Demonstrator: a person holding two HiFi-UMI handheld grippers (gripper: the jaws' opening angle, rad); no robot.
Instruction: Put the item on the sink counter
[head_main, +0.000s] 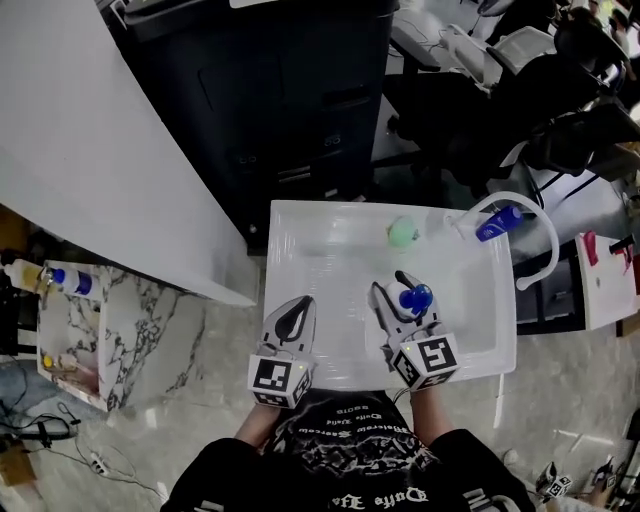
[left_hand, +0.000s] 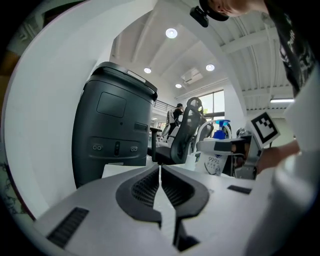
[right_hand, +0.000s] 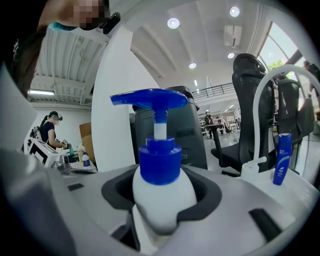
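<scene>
The bottle (right_hand: 160, 192), white with a blue pump, stands upright in the right claw (right_hand: 161, 200). Its jaws are partway open and clamp the bottle's body below the collar, probably so the pump head stays free. In the head view the bottle (head_main: 414, 297) hangs over the lower middle of the sink (head_main: 290, 215), not yet on its rim. At lower left the left claw (head_main: 292, 316) is closed on nothing, seemingly idle. A blue tube (head_main: 498, 223) lies by the faucet (head_main: 546, 236) at upper right.

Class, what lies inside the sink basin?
A green round object lies near the far wall of the sink basin. The floor beneath the right gripper and its pump bottle is covered.
</scene>
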